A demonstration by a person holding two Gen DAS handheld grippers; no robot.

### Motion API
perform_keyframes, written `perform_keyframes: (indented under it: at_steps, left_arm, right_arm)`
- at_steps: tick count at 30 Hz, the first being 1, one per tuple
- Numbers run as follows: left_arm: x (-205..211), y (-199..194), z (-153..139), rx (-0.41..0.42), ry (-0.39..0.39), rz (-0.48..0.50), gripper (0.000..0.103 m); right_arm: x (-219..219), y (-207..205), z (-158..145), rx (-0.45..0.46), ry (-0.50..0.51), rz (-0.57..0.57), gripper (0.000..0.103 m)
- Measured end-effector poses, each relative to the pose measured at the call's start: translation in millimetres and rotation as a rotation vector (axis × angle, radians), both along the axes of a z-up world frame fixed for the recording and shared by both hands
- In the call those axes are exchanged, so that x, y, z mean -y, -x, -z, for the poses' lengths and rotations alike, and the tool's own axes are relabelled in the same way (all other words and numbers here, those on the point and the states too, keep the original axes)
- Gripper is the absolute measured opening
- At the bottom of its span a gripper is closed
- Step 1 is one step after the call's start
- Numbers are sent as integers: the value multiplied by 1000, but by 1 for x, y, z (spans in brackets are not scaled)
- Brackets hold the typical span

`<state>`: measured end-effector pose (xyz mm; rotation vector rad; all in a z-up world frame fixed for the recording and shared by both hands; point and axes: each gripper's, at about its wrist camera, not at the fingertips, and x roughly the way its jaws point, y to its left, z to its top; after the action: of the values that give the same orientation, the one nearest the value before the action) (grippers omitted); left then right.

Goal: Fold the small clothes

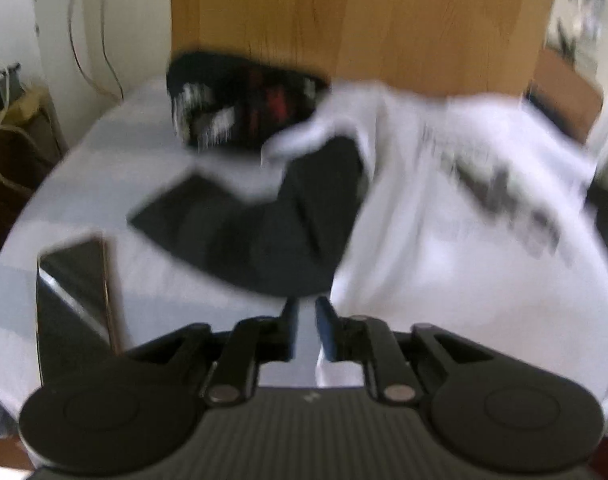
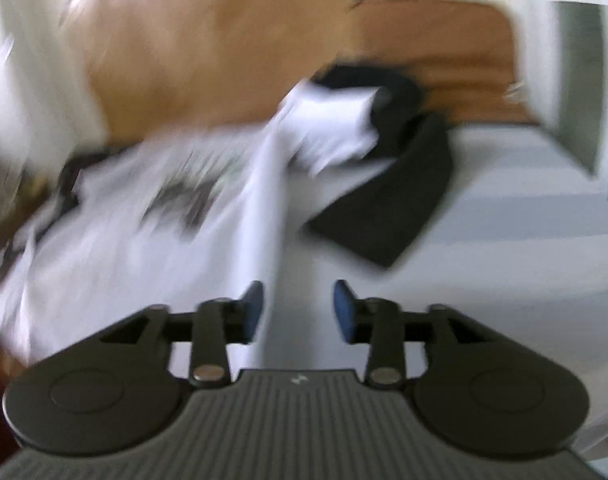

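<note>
Blue-padded left hand-held gripper [image 1: 306, 322] stands narrowly parted, empty, over the bed [image 1: 83, 184]. Right hand-held gripper [image 2: 299, 310] gapes wider, empty. White printed shirt [image 1: 464, 208] lies at two o'clock, dark garment [image 1: 263, 224] at twelve.

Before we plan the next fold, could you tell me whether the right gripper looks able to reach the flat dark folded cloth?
Probably yes. The right gripper stands open and empty, and bare pale bedsheet lies between it and the dark folded cloth; only the far end sits under the white printed T-shirt.
</note>
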<state>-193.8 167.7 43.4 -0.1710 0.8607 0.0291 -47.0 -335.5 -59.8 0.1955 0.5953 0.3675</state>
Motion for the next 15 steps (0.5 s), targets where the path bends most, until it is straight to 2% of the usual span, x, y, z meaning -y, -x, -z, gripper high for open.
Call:
perform_keyframes:
  at_steps: [2, 5, 7, 11, 12, 13, 14, 15]
  left_arm:
    - [7, -7, -14, 68, 26, 15, 29]
    - [32, -22, -20, 112, 41, 95, 36]
    - [52, -33, -18, 118, 50, 145, 39]
    - [88, -60, -1, 99, 95, 220, 46]
    - [95, -65, 5, 87, 97, 229, 46]
    - [103, -75, 13, 66, 99, 235, 46]
    - [111, -84, 21, 43, 103, 240, 46]
    - [118, -91, 27, 25, 103, 247, 46]
  right_arm:
    - [18, -15, -1, 31, -30, 124, 55]
    - [37, -47, 11, 9, -60, 262, 56]
    - [44, -72, 20, -12, -92, 290, 58]
    - [41, -114, 31, -23, -88, 311, 70]
    - [40, -127, 35, -29, -97, 308, 70]
    - [40, -137, 38, -38, -101, 308, 64]
    - [38, -145, 40, -28, -89, 302, 13]
    - [37, -153, 39, -41, -68, 279, 10]
